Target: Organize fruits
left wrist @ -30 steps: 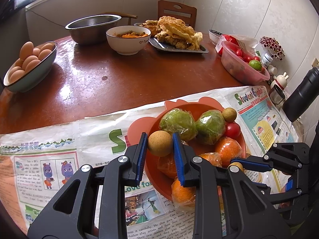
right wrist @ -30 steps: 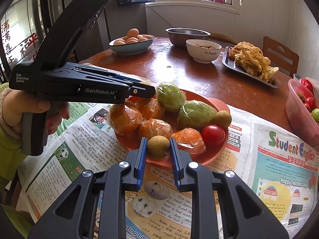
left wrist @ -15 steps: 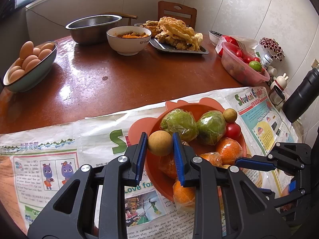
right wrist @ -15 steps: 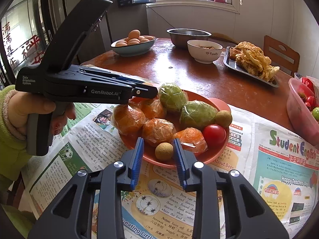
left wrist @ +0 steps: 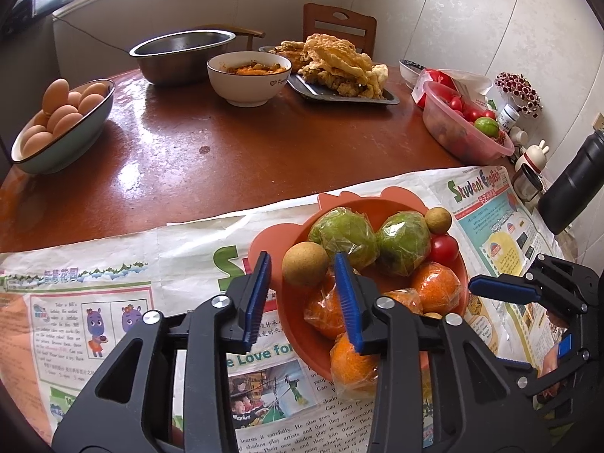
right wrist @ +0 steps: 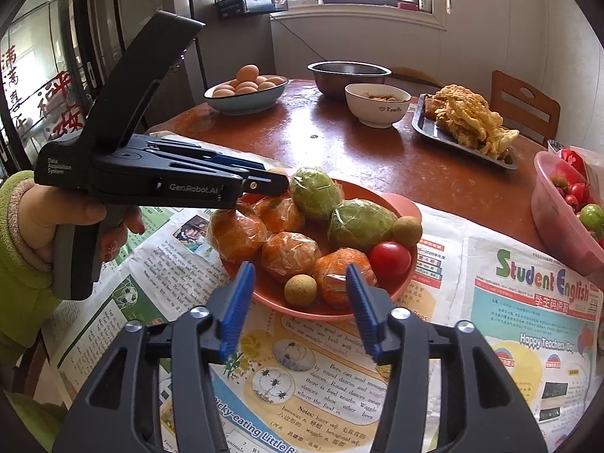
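Note:
An orange-red plate [left wrist: 271, 249] on newspaper holds two green wrapped fruits, several wrapped oranges [left wrist: 434, 287], a red tomato [left wrist: 443, 249] and a small brown fruit [left wrist: 438, 219]. My left gripper [left wrist: 302, 260] hangs over the plate's near-left rim. Its jaws are opening, and a round brown fruit [left wrist: 305, 264] sits between them with a gap to each pad. My right gripper [right wrist: 300, 268] is at the plate's [right wrist: 404, 204] near edge, jaws opening, nothing gripped. Another brown fruit [right wrist: 300, 290] lies in the plate just beyond its fingertips. A hand in a green sleeve [right wrist: 22, 249] holds the left gripper.
On the brown table beyond stand a bowl of eggs [left wrist: 56, 128], a steel basin [left wrist: 181, 53], a white bowl of food [left wrist: 249, 79], a tray of fried food [left wrist: 339, 71] and a pink tub of tomatoes [left wrist: 464, 128]. A black bottle [left wrist: 577, 185] stands at the right, a chair [left wrist: 339, 26] behind.
My right gripper has let go of its brown fruit, which now lies in the plate, and its jaws have spread. My left jaws have parted from their brown fruit.

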Available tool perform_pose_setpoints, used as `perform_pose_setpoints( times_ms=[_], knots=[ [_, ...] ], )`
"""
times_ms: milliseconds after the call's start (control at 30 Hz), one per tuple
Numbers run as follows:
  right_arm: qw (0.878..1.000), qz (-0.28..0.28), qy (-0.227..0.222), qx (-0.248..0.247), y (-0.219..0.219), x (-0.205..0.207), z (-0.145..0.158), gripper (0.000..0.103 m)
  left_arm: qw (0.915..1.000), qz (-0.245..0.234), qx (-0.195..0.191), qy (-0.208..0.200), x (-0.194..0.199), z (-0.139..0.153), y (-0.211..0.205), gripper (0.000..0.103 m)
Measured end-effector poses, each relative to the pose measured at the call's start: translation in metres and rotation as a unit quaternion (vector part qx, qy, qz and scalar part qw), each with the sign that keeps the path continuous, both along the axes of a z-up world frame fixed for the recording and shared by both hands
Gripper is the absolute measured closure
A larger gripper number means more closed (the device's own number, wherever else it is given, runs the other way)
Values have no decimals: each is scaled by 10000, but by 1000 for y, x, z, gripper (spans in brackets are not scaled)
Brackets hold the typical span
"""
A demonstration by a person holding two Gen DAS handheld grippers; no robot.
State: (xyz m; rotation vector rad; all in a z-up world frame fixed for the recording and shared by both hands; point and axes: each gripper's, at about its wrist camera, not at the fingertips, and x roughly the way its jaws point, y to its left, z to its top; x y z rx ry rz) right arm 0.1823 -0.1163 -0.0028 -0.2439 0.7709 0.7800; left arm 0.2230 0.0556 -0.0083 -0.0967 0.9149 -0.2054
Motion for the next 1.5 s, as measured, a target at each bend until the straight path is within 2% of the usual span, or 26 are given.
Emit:
perform_pose_setpoints(
  times_ms=[100,233,300,667,733,900,1000,1200,1500],
  knots=[
    [10000,-52,-37,-1,-1,-1,2,45,10000,35,1,-32,-1,2,0,68],
    [9999,-136,-82,20,-5,-2,5,39,9999,69,-8,-80,-5,6,0,66],
    [9997,-189,-122,22,-7,-3,7,35,9999,95,-3,-116,-7,8,0,59],
    [9980,-490,-391,98,-22,-11,24,19,9993,198,36,-328,-25,29,-1,48],
    [9974,-545,-463,98,-24,-14,29,16,9990,237,44,-374,-29,33,-1,43],
    [9957,-665,-617,190,-32,-22,42,10,9980,359,58,-509,-45,45,-2,19],
    [9941,-770,-733,215,-37,-28,49,7,9969,490,42,-620,-60,54,-2,10],
    [9926,-901,-794,198,-50,-44,52,4,9937,768,152,-805,-100,64,-8,10],
    [9911,-1132,-694,52,-68,-73,34,4,9921,1017,44,-737,-154,44,-26,10]
  ],
)
